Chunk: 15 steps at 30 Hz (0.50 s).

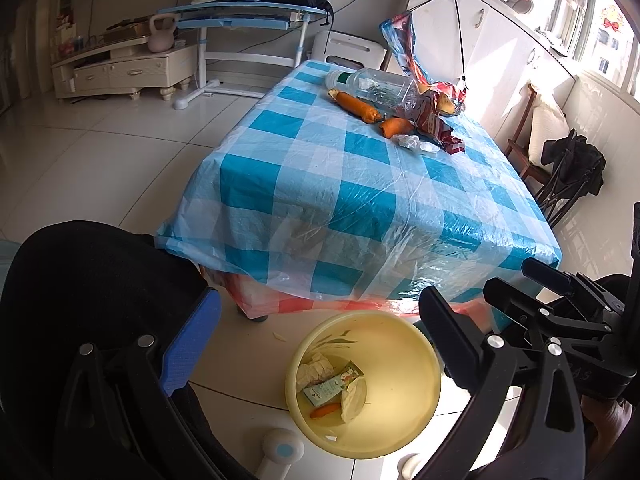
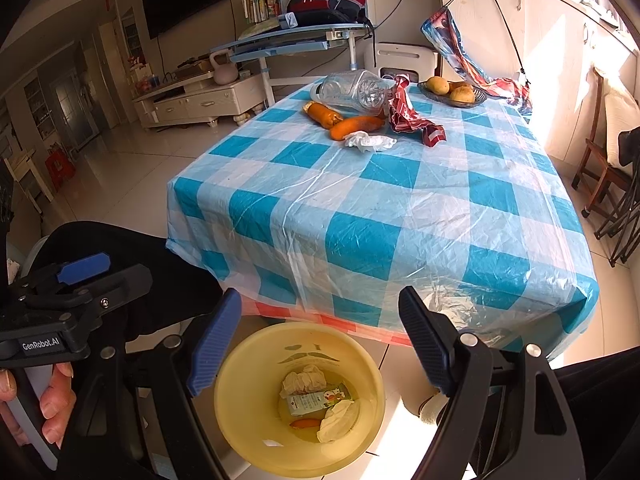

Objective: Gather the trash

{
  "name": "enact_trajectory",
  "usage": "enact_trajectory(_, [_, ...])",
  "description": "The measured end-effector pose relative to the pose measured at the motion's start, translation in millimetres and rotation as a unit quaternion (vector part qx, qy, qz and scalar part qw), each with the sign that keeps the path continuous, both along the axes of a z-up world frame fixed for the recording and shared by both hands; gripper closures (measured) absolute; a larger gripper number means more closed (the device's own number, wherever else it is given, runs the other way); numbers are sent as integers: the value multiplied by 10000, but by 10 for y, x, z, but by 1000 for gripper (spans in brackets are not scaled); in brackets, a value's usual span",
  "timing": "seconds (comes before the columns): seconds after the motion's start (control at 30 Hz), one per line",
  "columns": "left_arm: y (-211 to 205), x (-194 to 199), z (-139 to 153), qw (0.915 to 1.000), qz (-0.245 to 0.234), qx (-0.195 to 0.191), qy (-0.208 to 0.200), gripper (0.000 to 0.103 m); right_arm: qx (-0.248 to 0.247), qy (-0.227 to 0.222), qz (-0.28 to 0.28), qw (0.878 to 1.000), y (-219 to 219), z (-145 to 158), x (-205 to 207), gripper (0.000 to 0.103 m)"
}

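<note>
We held both grippers above the yellow bin (image 2: 300, 400), which stood on the floor against the near edge of the table (image 2: 380, 208). The right gripper (image 2: 320, 344) stood wide with nothing between its jaws, and the left gripper (image 1: 320, 340) likewise gaped empty. In the bin lay a small carton (image 2: 316, 400), 2 wads of tissue and a carrot bit (image 2: 306, 423), so part of the job looked done. The rest of the trash sat well apart from us at the far end of the table: a clear bottle (image 2: 352, 90) on its side, 2 carrots (image 2: 356, 126) touching each other, a crumpled tissue (image 2: 370, 141) just near them, and a red wrapper (image 2: 412, 118) to the right. A fruit bowl (image 2: 454, 94) beyond probably was not trash. We judged the tissue the easiest next pick: we should reach far over the cloth, come down from above, pinch only the wad and not the slippery plastic cover, then carry it back over the bin before letting go.
</note>
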State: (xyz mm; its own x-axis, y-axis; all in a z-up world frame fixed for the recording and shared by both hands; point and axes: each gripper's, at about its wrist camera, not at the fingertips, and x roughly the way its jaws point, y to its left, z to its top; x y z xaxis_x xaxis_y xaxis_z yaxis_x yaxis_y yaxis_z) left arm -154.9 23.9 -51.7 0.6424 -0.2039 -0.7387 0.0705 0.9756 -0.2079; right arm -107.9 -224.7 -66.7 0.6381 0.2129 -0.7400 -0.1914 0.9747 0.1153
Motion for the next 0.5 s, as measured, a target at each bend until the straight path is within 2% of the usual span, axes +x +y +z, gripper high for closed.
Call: enact_trajectory(0.5, [3,3,-1,10000,4,19,-3,7,54,-57,-23,10000,-20,21,-6,25])
